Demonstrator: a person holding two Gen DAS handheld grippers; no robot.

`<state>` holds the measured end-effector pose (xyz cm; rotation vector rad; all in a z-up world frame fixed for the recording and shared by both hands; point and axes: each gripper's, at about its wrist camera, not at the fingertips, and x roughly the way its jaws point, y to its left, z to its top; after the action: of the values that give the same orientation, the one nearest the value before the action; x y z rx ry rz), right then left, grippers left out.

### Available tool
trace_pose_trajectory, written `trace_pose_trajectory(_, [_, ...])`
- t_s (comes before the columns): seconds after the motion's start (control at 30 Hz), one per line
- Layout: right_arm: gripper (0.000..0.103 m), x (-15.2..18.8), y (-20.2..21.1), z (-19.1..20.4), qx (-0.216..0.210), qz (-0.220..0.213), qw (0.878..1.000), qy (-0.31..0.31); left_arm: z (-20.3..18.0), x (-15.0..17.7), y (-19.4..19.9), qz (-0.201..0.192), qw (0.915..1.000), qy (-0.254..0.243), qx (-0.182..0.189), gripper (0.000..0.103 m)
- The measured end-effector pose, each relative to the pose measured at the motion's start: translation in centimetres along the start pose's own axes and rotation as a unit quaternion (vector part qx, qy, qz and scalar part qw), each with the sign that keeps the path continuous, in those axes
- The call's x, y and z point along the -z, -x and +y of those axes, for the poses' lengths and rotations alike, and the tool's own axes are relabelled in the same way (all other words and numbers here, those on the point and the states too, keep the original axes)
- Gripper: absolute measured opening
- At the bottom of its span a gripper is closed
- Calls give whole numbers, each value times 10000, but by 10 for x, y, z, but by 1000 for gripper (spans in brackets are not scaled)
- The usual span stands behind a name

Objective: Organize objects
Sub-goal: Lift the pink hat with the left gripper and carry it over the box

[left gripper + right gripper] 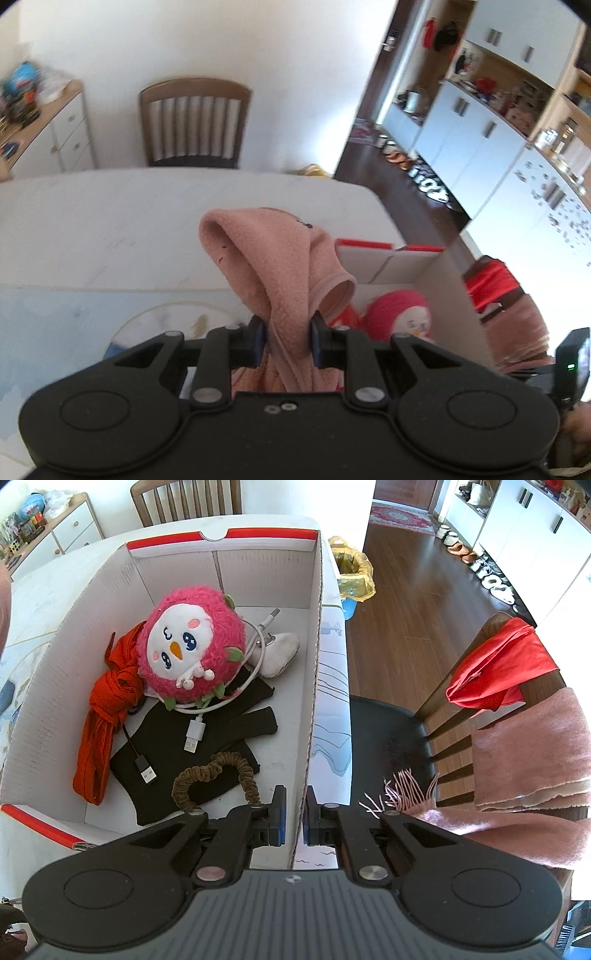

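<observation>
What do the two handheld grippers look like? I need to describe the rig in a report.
Both the left gripper and the right gripper are matte black plastic, with round-lobed bodies, silver pivot pins on angled linkage arms, and blue pads lining the jaws. The right body is ribbed. No cables or sleeves show.

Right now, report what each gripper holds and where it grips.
Left gripper pinches the pink fleece garment at a bunched fold. Right gripper clamps the box's side wall.

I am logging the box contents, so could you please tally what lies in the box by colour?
Pink: 1, the plush toy
Red: 1, the scarf
Black: 2, the glove and the black cable
White: 2, the white cable and the mouse
Brown: 1, the hair tie
Total: 7 in the box
</observation>
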<state>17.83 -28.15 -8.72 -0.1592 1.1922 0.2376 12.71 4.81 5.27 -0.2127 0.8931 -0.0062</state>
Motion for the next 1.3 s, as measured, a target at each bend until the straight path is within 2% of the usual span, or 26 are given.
trace_pose_trajectory(0.27, [8, -1, -2, 1, 3, -10, 10000, 26, -58, -21, -13, 91, 9970, -631, 440, 21])
trace_pose_trajectory(0.5, [8, -2, -2, 1, -2, -16, 10000, 33, -113, -26, -28, -4, 9887, -1121, 992, 22])
trace_pose_trajectory(0.77, [8, -2, -2, 1, -15, -23, 10000, 37, -161, -7, -62, -38, 9793, -1682, 1125, 21])
trace_pose_trajectory(1.03, [8, -2, -3, 0, -59, -30, 10000, 28, -170, 21, -99, 338, 9717, -2058, 1112, 22])
trace_pose_trajectory(1.3, [8, -2, -4, 0, -70, -30, 10000, 28, -163, 47, -124, 1016, 9633, -2228, 1100, 22])
